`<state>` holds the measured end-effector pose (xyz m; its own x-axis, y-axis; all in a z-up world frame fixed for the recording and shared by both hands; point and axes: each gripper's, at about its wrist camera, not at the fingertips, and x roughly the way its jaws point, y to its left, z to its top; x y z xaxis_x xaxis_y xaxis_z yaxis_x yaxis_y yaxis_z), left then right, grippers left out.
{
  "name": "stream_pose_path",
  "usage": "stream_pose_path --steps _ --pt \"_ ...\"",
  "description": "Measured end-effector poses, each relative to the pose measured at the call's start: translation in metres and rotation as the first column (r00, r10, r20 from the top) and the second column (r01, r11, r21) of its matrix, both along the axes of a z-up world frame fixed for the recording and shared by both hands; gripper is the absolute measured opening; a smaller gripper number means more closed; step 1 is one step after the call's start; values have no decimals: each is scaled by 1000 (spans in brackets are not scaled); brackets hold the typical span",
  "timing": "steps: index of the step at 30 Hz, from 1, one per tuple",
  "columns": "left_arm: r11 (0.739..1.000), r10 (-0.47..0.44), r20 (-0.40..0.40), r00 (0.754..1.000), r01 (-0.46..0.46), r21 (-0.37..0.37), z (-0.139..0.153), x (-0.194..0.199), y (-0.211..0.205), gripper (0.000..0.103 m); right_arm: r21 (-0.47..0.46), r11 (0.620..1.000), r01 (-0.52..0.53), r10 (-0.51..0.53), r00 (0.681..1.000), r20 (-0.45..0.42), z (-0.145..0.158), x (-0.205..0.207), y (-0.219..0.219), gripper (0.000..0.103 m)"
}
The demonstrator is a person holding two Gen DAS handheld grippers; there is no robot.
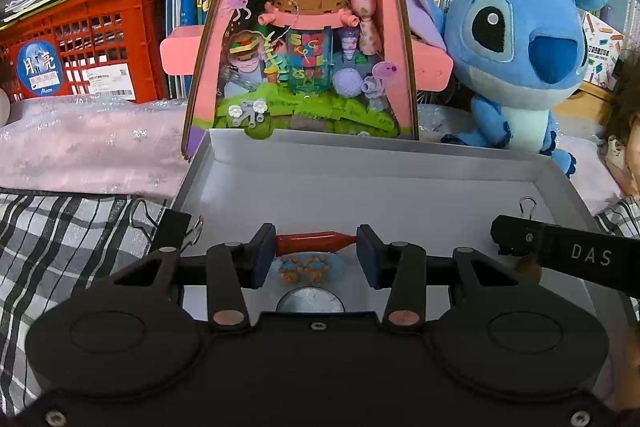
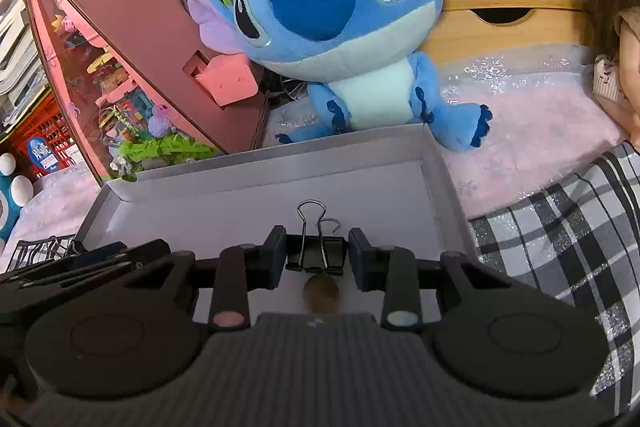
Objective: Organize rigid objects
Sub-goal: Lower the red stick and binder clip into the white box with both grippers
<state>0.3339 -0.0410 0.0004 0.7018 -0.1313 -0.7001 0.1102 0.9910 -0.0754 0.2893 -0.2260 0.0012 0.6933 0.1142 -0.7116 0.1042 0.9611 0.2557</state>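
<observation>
Two matte black handheld grippers: the left gripper (image 1: pixel 316 253) has a broad body with two round raised discs, copper-coloured pivot pins on its linkage arms, small silver screws along its near edge, and dark blue pads (image 1: pixel 262 254) on its fingers. The right gripper (image 2: pixel 316 257) matches it, with a ribbed grey centre panel; seen from the left camera, its side carries white "DAS" lettering.

One white tray (image 1: pixel 400 155); one red pen (image 1: pixel 316 243); two binder clips, one (image 2: pixel 316 253) in the right view, one (image 1: pixel 160 223) at the tray's left edge. One plush (image 1: pixel 520 55); one red crate (image 1: pixel 92 39); two tools (image 1: pixel 316 255) (image 2: pixel 316 259).
</observation>
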Motion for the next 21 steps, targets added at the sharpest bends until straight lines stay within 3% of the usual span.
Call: stream_pose_path --steps 8,10,12,13,16,21 --pt "1000 -3 -7 1000 3 17 0 1 -2 42 -6 1000 -11 11 1000 -2 -1 1 2 41" --pt "1000 3 -11 1000 -3 23 0 2 -3 47 -6 1000 -14 14 1000 -3 -1 2 2 41" --pt "1000 12 -13 1000 -12 29 2 0 -3 51 -4 1000 -17 17 1000 -2 1 1 1 49" --pt "1000 12 -10 1000 -12 29 4 -2 -3 55 -2 1000 -16 16 1000 1 2 0 1 58" --pt "999 -2 11 1000 2 32 11 -10 -3 65 11 1000 -18 18 1000 16 7 -6 -2 62" --pt "999 -23 42 999 21 45 22 -28 -3 72 -7 999 -33 34 999 37 17 -18 -3 67"
